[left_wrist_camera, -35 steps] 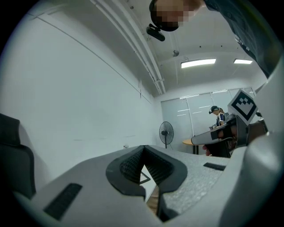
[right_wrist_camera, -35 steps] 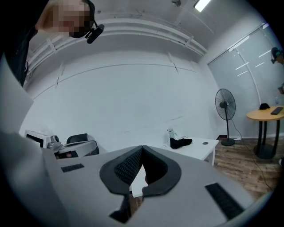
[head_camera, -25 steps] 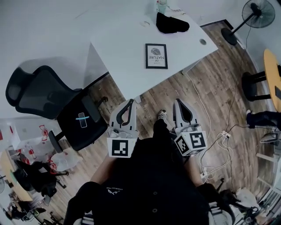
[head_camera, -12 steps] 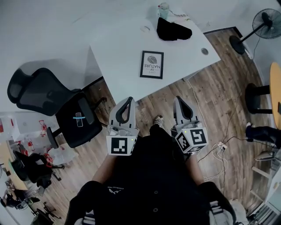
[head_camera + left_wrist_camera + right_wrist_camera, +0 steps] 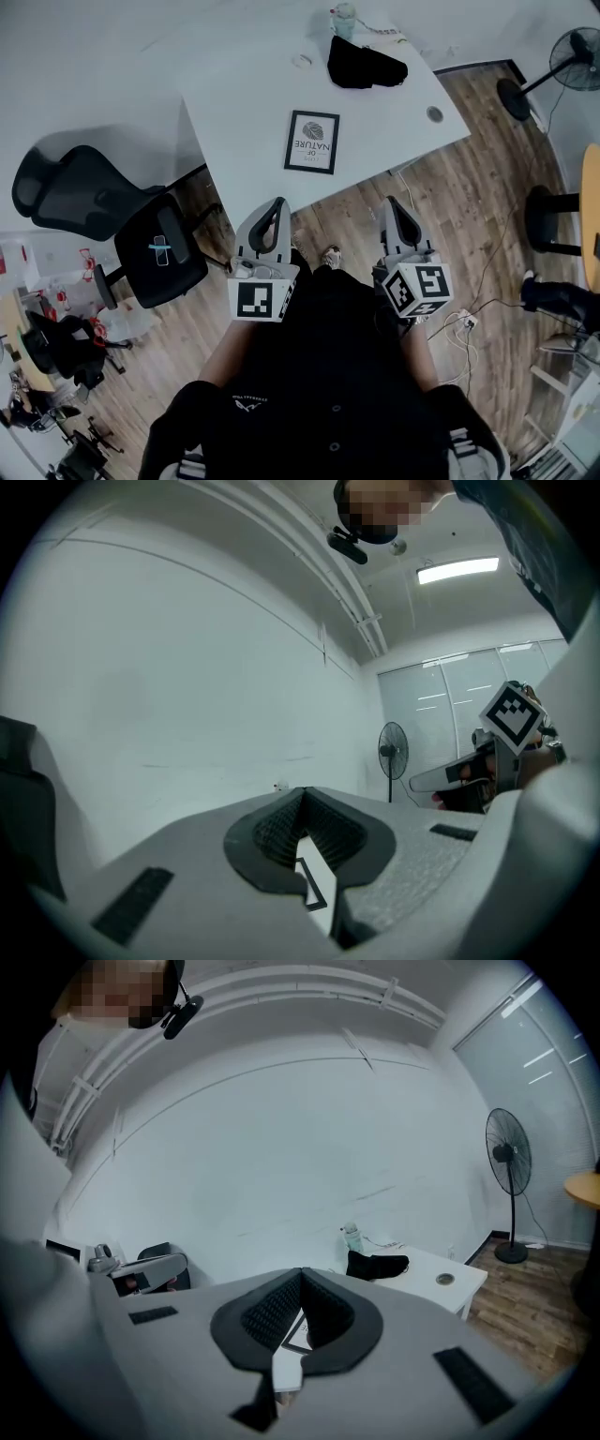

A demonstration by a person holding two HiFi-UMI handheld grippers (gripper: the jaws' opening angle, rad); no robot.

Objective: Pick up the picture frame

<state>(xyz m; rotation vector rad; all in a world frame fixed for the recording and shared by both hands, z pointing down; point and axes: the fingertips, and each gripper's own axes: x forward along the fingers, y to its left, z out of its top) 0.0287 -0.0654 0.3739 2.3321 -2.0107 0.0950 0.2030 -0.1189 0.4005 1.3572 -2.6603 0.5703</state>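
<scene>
While left gripper, right gripper sit closed — frame lies apart.

Person wearing a black top with a small white logo and a pale shoe. The left gripper and right gripper are light grey, with black ribbed pads lining the jaws. Behind each gripper's jaws sits a white cube bearing black square markers.
</scene>
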